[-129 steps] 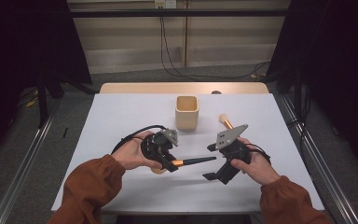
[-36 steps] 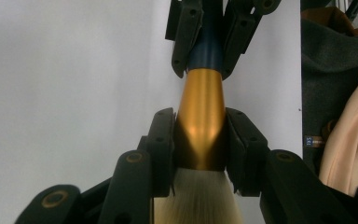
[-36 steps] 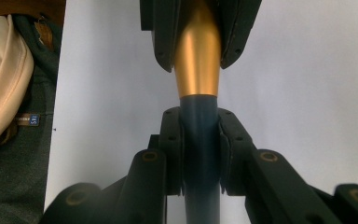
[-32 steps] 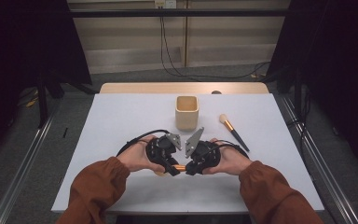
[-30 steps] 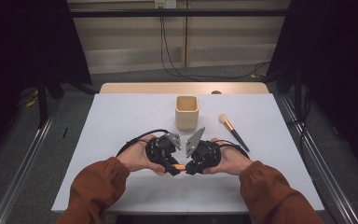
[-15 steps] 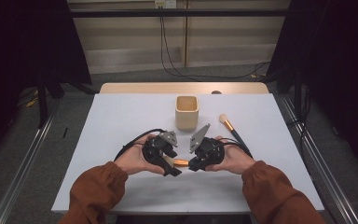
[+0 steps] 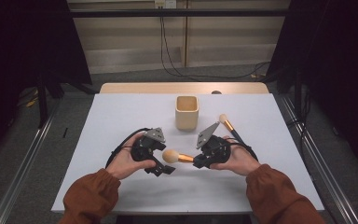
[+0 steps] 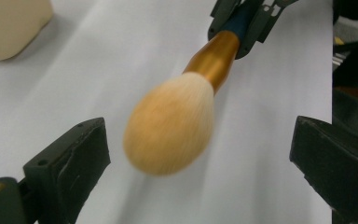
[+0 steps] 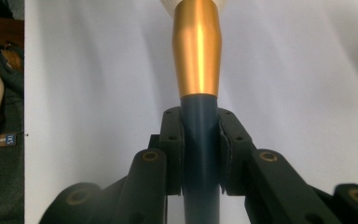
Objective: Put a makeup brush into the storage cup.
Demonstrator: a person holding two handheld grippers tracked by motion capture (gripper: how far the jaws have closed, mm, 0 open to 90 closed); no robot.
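While the high view is looking down on the white surface (image 7: 121,121), the person's two hands are meeting near its front edge: the right tongs (image 7: 198,160) are gripping the dark handle of a makeup brush (image 7: 176,157) and holding it level, its fluffy head pointing toward the left tongs (image 7: 164,167), whose jaws have just been opening and are now standing apart beside the head without pressing on it. A beige square cup (image 7: 187,112) is standing upright farther back at the middle of the surface, and a second brush (image 7: 230,127) is lying to its right, just behind the right hand (image 7: 235,158). Orange sleeves are covering both forearms. Along the left gripper view, the two black jaws are standing wide at the bottom corners while the blurred, cream-orange brush head (image 8: 170,128) is floating between them, touching neither; its gold ferrule (image 8: 213,60) is running up into the right tongs (image 8: 242,18), and a corner of the cup (image 8: 11,25) is showing at the upper left. Along the right gripper view, the right tongs (image 9: 200,149) are clamping the dark blue handle (image 9: 200,158) from both sides, with the gold ferrule (image 9: 197,51) rising straight ahead above the surface (image 9: 98,70).
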